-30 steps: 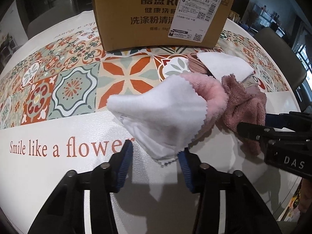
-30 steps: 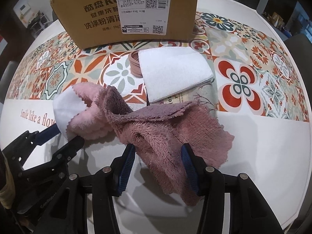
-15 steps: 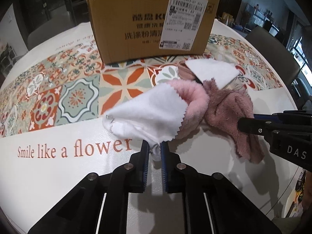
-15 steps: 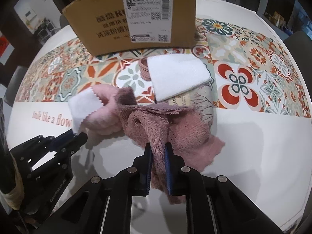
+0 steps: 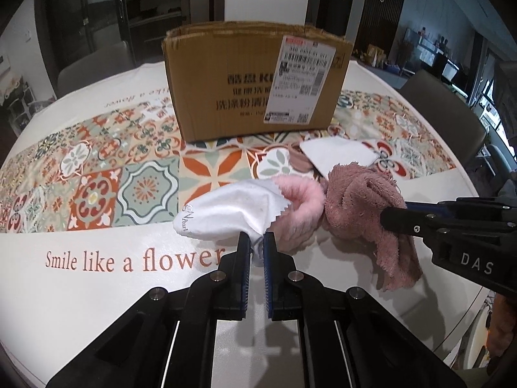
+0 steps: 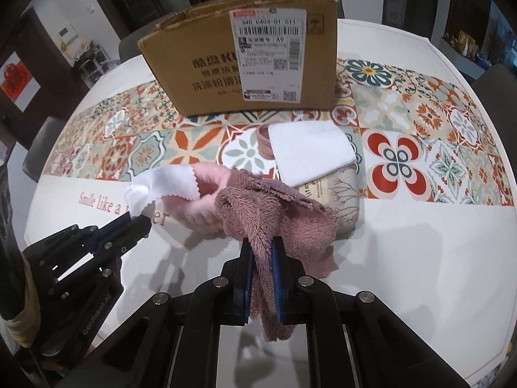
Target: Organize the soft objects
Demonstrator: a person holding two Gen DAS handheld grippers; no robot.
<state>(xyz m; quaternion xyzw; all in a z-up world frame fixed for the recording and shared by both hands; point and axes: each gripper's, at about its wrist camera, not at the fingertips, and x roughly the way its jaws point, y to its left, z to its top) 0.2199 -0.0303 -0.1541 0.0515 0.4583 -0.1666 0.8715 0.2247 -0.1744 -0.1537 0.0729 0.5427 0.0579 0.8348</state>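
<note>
While the left gripper pinches the white cloth and the right gripper clamps the mauve towel, the lifting step is in hand, and next both probably need carrying to the cardboard box.

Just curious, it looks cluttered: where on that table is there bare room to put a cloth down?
The white strip of table right of the dusty-pink towel is bare, and so is the tiled band left of the cardboard box. It is crowded in the middle: white cloth, pale pink fluffy piece, folded white towel.
</note>
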